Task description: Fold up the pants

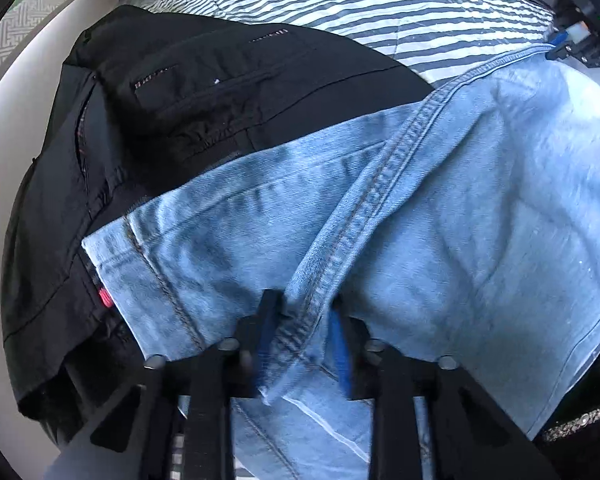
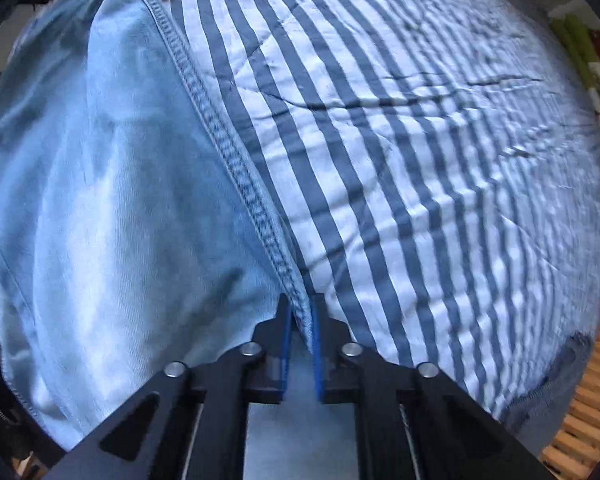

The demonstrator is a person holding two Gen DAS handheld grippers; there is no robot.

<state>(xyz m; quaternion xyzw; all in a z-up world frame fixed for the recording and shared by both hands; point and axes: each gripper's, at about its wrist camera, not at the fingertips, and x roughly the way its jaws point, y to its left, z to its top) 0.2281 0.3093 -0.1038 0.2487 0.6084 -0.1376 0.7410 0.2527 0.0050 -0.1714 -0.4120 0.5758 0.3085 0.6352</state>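
While the jeans (image 1: 440,208) lie spread on the striped bedcover (image 2: 420,160), their long axis follows the thick stitched seam (image 1: 384,184) — it runs in the left wrist view from the left gripper (image 1: 306,320) up toward the far right gripper (image 1: 572,50), and in the right wrist view from the right gripper (image 2: 301,312) up to the top left. One hemmed end of the denim lies over black pants (image 1: 172,120) near the bed's left edge. The lower parts of the jeans are cut off by the frame and by the gripper bodies, and the denim is blurred (the waist cannot be made out). Both grippers point steeply down at the bed. The left gripper's blue-padded fingers (image 1: 266,344) pinch a raised fold of the seam. The right gripper's fingers (image 2: 286,332) are pressed together on the seam at the jeans' edge, just beside bare bedcover.
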